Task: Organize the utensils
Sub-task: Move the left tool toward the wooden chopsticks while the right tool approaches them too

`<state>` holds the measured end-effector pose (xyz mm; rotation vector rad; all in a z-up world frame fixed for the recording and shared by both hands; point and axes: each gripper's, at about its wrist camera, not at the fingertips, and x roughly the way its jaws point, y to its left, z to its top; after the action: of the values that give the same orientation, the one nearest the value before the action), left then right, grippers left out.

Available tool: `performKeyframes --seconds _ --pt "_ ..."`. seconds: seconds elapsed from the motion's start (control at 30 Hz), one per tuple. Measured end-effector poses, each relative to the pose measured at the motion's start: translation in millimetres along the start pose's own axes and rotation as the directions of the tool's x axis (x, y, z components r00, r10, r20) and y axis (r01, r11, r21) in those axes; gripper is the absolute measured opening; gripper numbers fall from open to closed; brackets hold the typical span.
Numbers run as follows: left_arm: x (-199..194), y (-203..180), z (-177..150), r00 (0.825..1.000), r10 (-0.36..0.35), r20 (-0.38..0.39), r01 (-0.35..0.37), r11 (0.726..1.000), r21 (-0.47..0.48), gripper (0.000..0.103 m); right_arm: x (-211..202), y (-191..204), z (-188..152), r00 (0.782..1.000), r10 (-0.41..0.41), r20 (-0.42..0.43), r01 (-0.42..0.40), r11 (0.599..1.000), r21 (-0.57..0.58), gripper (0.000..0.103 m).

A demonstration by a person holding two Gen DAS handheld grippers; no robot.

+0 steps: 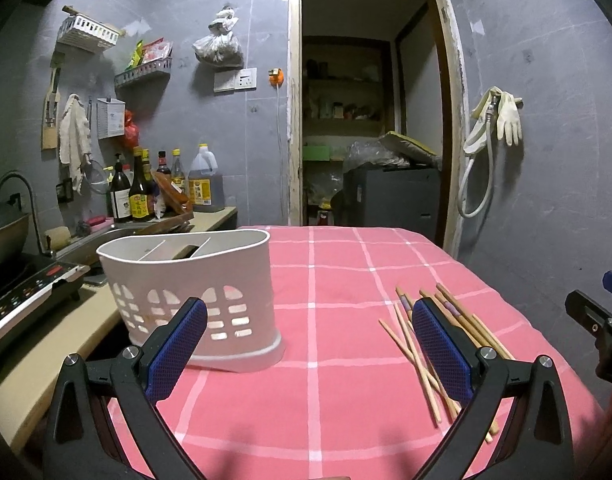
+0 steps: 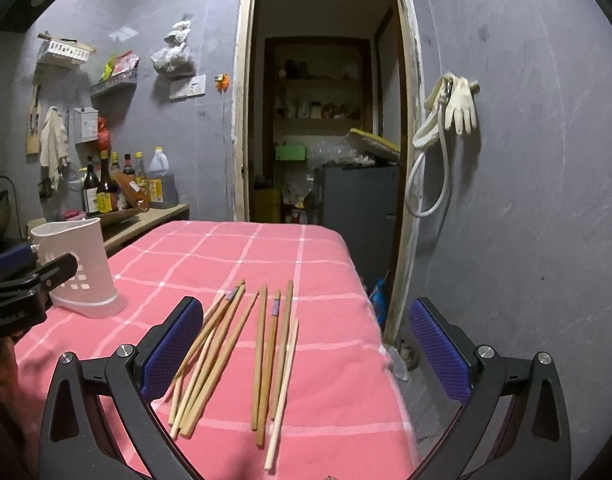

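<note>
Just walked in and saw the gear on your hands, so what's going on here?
A person holds two grippers over a pink checked table, sorting utensils. Chopsticks lie loose in front of the open right gripper. The open left gripper hovers near a white holder. Nothing is gripped yet.

Sauce bottles (image 1: pixel 146 188), gloves (image 1: pixel 507 118), perhaps a wok (image 1: pixel 4 236)
</note>
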<state>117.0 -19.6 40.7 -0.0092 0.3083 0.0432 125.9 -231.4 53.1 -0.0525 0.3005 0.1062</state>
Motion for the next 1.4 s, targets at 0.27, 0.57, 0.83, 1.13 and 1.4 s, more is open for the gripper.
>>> performKeyframes --seconds 0.27,0.57,0.83,1.13,1.4 --pt "25 -10 6 0.999 -0.012 -0.037 0.012 1.0 0.013 0.1 24 -10 6 0.997 0.024 -0.068 -0.023 1.0 0.009 0.103" --pt "59 -17 0 0.983 -0.065 -0.173 0.067 0.998 0.003 0.1 46 -25 6 0.987 0.032 -0.155 -0.031 0.999 0.011 0.103" --pt "89 -22 -13 0.928 -0.146 -0.342 0.144 0.989 -0.031 0.099 73 -33 -2 0.948 0.113 -0.297 -0.103 0.993 0.051 0.069" --pt "109 -34 -26 0.837 -0.254 -0.485 0.26 0.964 -0.055 0.062 87 -33 -7 0.912 0.158 -0.379 -0.145 0.987 0.063 0.038" --pt "117 -38 -32 0.768 -0.308 -0.562 0.313 0.945 -0.092 0.042 96 -30 -12 0.87 0.201 -0.45 -0.192 0.979 0.067 0.026"
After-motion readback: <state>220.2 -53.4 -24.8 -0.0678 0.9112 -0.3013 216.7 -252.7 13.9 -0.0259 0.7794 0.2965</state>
